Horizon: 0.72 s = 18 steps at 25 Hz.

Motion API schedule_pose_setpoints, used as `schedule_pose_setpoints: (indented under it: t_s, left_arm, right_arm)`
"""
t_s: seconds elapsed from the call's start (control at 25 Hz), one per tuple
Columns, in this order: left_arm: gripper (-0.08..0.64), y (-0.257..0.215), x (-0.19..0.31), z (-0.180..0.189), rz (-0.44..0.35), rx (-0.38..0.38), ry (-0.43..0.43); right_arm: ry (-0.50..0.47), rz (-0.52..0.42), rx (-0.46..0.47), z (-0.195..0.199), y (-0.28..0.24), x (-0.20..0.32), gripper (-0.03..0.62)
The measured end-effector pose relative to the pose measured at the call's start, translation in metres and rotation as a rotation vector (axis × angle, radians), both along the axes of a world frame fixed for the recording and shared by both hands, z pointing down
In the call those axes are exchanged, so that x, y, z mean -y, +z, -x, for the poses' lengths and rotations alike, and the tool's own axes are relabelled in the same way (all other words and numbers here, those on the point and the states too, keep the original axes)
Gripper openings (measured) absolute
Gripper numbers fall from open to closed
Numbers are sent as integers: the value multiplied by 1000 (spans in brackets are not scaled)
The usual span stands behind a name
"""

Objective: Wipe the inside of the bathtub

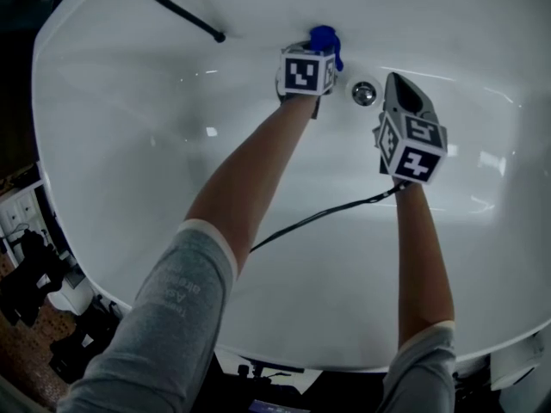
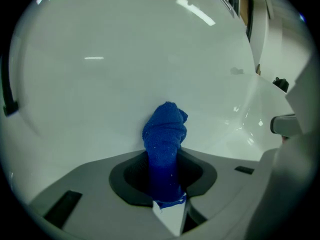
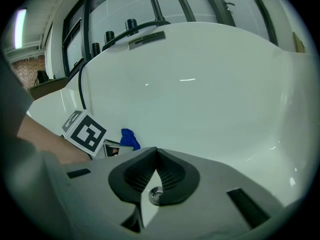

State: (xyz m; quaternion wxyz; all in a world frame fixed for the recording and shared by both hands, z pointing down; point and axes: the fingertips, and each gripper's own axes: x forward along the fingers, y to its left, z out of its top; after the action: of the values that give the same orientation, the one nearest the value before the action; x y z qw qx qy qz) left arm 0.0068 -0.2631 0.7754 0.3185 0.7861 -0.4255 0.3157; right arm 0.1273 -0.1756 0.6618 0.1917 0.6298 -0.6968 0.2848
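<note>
Left gripper (image 2: pixel 167 180): jaws clamped on blue cloth (image 2: pixel 165 134), against bathtub (image 1: pixel 172 144), left of drain (image 1: pixel 364 93).
Right gripper (image 3: pixel 156 155): jaws together, empty.
Progress: apparently mid-wipe; the wiped share can't be judged.

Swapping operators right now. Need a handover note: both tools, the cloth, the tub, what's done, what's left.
Left tool: shut on the blue cloth, which sticks out past the jaws as a bunched wad.
Right tool: jaws together, nothing between them, held over the tub floor just right of the drain.
Bathtub: white. The cloth is down inside it, just left of the drain. Whether it touches the surface isn't clear.
Done: cloth gripped and brought into the tub. No wipe marks show, so I can't tell how much is covered.
Left: wipe the inside, floor and walls.
</note>
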Motion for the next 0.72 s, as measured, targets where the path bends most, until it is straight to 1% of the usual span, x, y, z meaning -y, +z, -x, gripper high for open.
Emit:
schedule_pose_setpoints:
  t_s: [0.04, 0.16, 0.32, 0.48, 0.72]
  left_arm:
    - [118, -13, 4, 3, -16, 5, 4]
    - [118, -48, 9, 5, -22, 0, 20]
    - [118, -95, 23, 9, -57, 6, 19]
    - [118, -134, 35, 9, -90, 5, 9]
    - [118, -184, 51, 12, -113, 12, 3]
  right_arm:
    - [-4, -6, 0, 4, -11, 0, 9]
    - [-9, -25, -1, 12, -45, 4, 9]
    - [-17, -50, -7, 21, -90, 12, 9]
    - [-31, -55, -9, 20, -121, 11, 9]
    - [-33, -66, -6, 15, -162, 10, 9]
